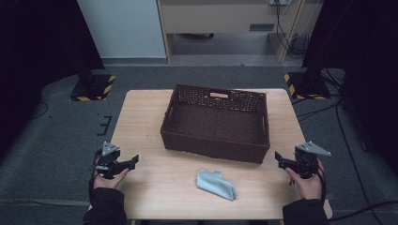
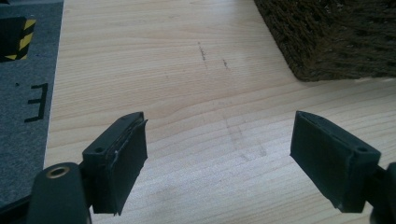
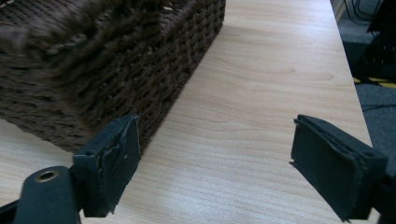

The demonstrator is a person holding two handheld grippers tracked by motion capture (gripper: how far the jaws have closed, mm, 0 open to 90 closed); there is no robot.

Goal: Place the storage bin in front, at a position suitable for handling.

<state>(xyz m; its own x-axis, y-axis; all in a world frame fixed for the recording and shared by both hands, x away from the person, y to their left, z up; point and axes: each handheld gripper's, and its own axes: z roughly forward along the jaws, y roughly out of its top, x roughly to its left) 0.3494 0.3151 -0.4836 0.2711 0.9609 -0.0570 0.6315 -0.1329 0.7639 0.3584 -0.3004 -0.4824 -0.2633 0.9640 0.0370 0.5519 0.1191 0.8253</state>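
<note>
Cloth: a light blue folded cloth (image 1: 216,184) lies on the table just in front of the basket, between the two grippers and touching neither.
Basket: a dark brown wicker basket (image 1: 217,123) sits mid-table with a handle slot in its far wall; landmark for the rest.
Left gripper (image 1: 133,161): left of the basket's near corner, jaws spread wide over bare wood.
Right gripper (image 1: 279,158): right of the basket's near corner, jaws likewise spread, gripping nothing.
Table (image 1: 141,117): pale wood grain, faint dark scuffs left of the basket.
Floor: grey carpet around the table.
Stands: black bases with yellow-black striped tape (image 1: 93,87) beyond the basket, one each side.
Back wall: pale cabinet (image 1: 220,18) behind the basket.
</note>
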